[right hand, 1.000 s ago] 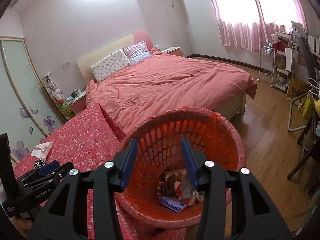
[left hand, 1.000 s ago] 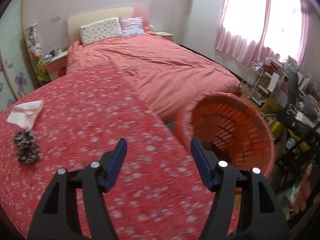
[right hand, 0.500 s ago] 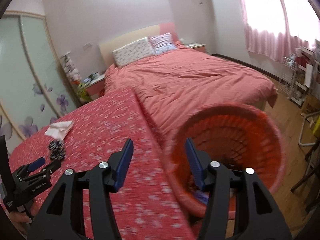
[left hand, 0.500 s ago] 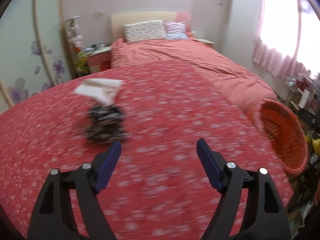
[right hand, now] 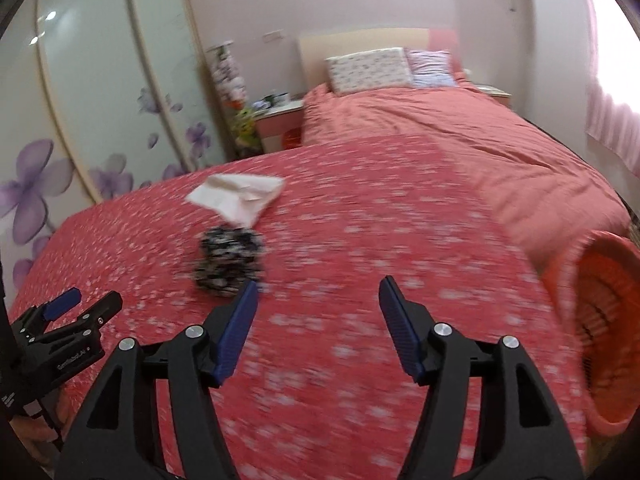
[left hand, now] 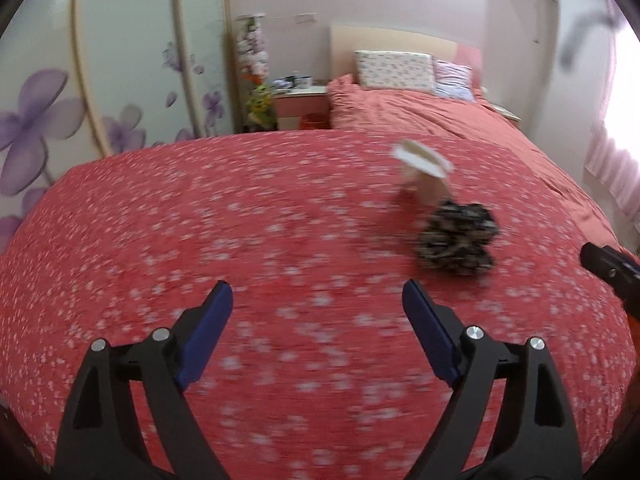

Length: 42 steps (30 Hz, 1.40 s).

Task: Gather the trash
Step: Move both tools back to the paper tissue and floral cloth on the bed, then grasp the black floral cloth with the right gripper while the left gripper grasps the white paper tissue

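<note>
Hovering over the red flower-print worktop (left hand: 168, 216), the left hand-held gripper (left hand: 318, 300) has its jaws spreading apart with only bare cloth between its blue pads (left hand: 206, 334). The right hand-held gripper (right hand: 318, 294) hangs over the same surface, its jaws also widening and gripping nothing. Two pieces of trash lie on the cloth. A crumpled black-and-white patterned wrapper (right hand: 229, 262) sits just ahead of the right hand-held gripper's left pad (right hand: 236, 332), not between the jaws; in the left wrist view it lies ahead and to the right of that gripper. A pale crumpled paper (right hand: 240, 196) lies just beyond the wrapper, about touching it. The orange basket (right hand: 604, 320) stands off the right edge of the worktop, well apart from both pieces. Behind the worktop is a bed (right hand: 460, 132) with a coral cover and two pillows (right hand: 388, 66). Motion blurs much of the surface.
</note>
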### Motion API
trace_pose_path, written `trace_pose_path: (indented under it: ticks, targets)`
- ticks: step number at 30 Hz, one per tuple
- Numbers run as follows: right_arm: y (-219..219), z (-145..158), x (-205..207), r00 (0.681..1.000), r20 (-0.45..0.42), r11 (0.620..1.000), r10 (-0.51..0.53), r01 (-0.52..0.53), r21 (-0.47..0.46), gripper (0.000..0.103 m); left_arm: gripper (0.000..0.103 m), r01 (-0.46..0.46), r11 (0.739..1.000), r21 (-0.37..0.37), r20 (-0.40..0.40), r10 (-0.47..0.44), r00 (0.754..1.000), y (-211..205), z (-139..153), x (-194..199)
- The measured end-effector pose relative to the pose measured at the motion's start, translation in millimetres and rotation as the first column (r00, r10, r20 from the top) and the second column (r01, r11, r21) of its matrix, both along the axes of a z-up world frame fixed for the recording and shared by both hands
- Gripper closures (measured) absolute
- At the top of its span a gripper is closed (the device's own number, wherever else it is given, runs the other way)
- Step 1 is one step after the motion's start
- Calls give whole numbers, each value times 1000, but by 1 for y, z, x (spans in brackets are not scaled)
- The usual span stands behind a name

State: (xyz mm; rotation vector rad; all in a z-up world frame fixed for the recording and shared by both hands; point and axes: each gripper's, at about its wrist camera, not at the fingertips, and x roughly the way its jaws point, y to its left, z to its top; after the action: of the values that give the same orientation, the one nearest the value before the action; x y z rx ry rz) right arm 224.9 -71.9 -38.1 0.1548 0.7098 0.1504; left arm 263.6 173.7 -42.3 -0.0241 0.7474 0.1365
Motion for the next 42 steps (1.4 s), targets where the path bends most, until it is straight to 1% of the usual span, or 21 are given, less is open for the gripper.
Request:
trace_pose_path:
  ticks: [3,5,8,12,15,16,17,18,20,21,24,29,34,38,41,42]
  targets:
    - [28,-5,15,1000,-13,1000,28,-28,-3,39,18,-38,999,-21,-4,38,999,25,-2,-1]
    - [41,-8,24,999,-24,1000,30,-29,5,34,18,-58,998,-38,-7,58,998,40,-3,-1]
    - [58,-14,41,999,-43,1000,27,-26,16,33,18,-77,996,-55,-10,77,997,54,-5,-2]
    - [72,-23,62,996,-84,1000,15,-14,9,32,18,-94,993,-69,-15,93,996,65,-8,0]
    - [81,-31,74,993,-114,1000,6,-9,-26,32,18,-95,992,-81,-21,93,995,66,-10,6]
    - [83,-33,76,992,-124,999,10,-14,-31,35,18,-94,992,-84,-24,93,995,66,-10,8]
    - [84,-35,78,991,-133,999,17,-21,-31,46,18,-93,992,-88,-27,91,995,65,-11,10]
    - [84,-38,79,989,-148,999,25,-29,-29,62,18,-91,992,-93,-30,88,996,64,-11,12]
    - [82,-41,78,985,-168,999,31,-35,-23,73,18,-84,992,-99,-32,81,996,59,-12,17]
    - [79,-41,76,986,-162,999,30,-34,-20,80,18,-78,992,-101,-32,75,997,56,-12,19]
    - [70,-39,71,985,-165,999,41,-40,9,86,18,-63,993,-99,-29,60,998,45,-11,24]
    - [46,-34,54,990,-140,1000,16,-15,11,86,17,-15,994,-111,-18,13,1000,19,-8,33]
    - [-1,-27,35,992,-99,997,-79,78,-16,86,14,48,988,-144,5,-48,999,-14,-5,48]
    - [-35,-27,22,983,-65,985,-172,169,-44,86,13,84,983,-163,20,-82,996,-46,-3,70]
    - [-47,-29,18,979,-48,978,-197,193,-77,86,13,90,984,-152,25,-87,996,-66,-3,90]
    - [-52,-29,17,979,-52,979,-198,195,-58,86,13,90,984,-154,24,-87,996,-69,-3,97]
